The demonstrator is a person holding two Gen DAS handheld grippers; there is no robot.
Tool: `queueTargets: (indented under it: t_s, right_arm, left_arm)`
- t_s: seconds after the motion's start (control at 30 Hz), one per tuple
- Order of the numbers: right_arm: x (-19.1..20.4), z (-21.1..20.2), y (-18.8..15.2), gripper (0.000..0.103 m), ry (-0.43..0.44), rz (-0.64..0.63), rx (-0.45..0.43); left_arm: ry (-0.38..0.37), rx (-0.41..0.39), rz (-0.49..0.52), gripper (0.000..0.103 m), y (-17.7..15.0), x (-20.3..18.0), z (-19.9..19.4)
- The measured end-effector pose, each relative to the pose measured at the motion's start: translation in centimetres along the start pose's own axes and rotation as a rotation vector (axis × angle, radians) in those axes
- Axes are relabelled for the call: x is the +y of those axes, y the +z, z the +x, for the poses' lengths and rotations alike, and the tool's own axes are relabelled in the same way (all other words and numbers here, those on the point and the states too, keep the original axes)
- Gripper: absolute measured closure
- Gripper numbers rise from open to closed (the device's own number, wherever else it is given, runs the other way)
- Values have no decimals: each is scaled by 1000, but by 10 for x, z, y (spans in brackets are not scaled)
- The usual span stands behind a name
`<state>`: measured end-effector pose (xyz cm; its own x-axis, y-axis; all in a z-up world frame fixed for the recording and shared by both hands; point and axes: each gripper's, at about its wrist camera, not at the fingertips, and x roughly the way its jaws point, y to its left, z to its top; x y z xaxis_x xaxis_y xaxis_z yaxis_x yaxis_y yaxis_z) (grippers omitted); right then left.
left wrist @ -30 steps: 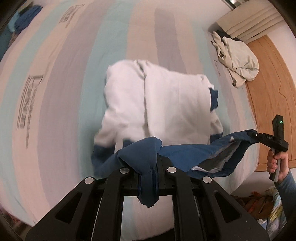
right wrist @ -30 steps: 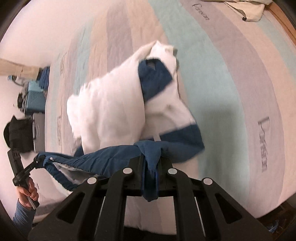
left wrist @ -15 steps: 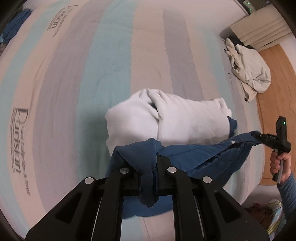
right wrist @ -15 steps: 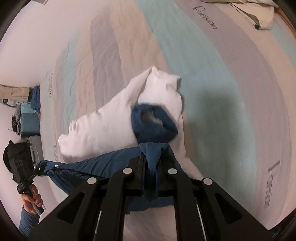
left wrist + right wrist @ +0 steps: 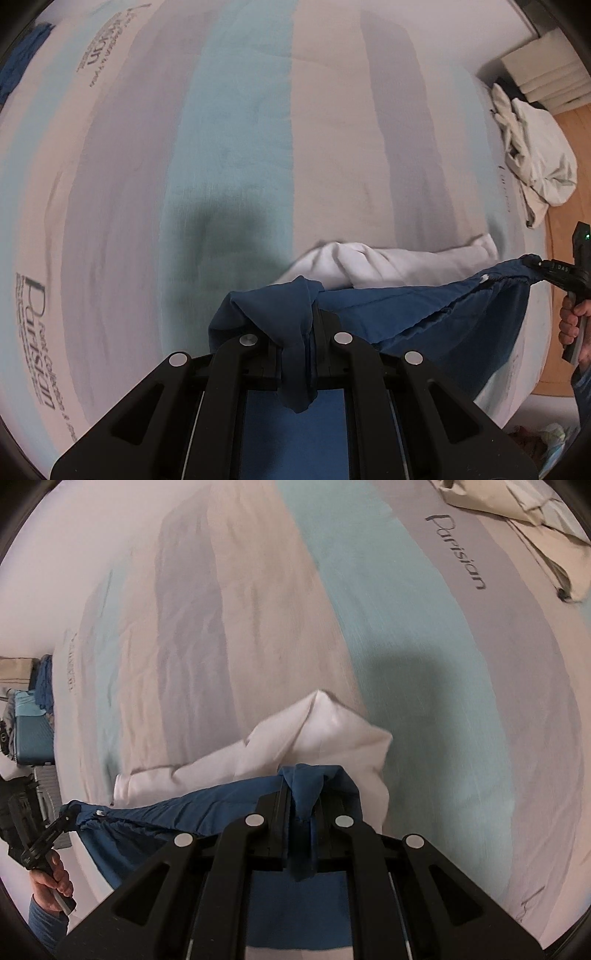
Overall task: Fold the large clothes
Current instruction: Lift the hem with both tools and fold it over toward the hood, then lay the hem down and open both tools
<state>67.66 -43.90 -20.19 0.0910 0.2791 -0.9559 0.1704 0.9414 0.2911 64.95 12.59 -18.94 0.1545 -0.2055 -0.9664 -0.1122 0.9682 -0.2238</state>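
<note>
A large white garment with a dark blue hem (image 5: 406,306) hangs over the striped bed (image 5: 240,147). My left gripper (image 5: 297,325) is shut on one corner of the blue hem, bunched between its fingers. My right gripper (image 5: 303,797) is shut on the other corner of the hem (image 5: 207,808). The hem stretches taut between them. The white body (image 5: 317,738) hangs beyond the hem, low over the bed. The right gripper (image 5: 535,264) shows at the right in the left wrist view; the left gripper (image 5: 70,814) shows at the left in the right wrist view.
A crumpled pale garment (image 5: 535,155) lies at the bed's far edge, also in the right wrist view (image 5: 535,513). Wooden floor (image 5: 565,206) lies beyond it. A blue suitcase (image 5: 33,738) stands beside the bed. Blue cloth (image 5: 18,55) lies at the far left.
Both grippers have lifted the hem and carried it forward over the bed. The white body, earlier spread out below the hem, now trails mostly hidden behind it.
</note>
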Motion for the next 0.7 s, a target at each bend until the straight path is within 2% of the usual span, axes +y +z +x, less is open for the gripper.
queueTargets:
  t_s: [0.33,0.57,0.7]
  right_arm:
    - [-3,48,28,97,-36,-6,37]
    - [-4,78,30,97,-74,-27,53]
    - [-1,84,28,97,-106,-70,33]
  left_arm:
    - [10,48,2,94,29,18,54]
    - [43,55,23,94,25,19,81]
    - [53,56,-7,94,20,23,86]
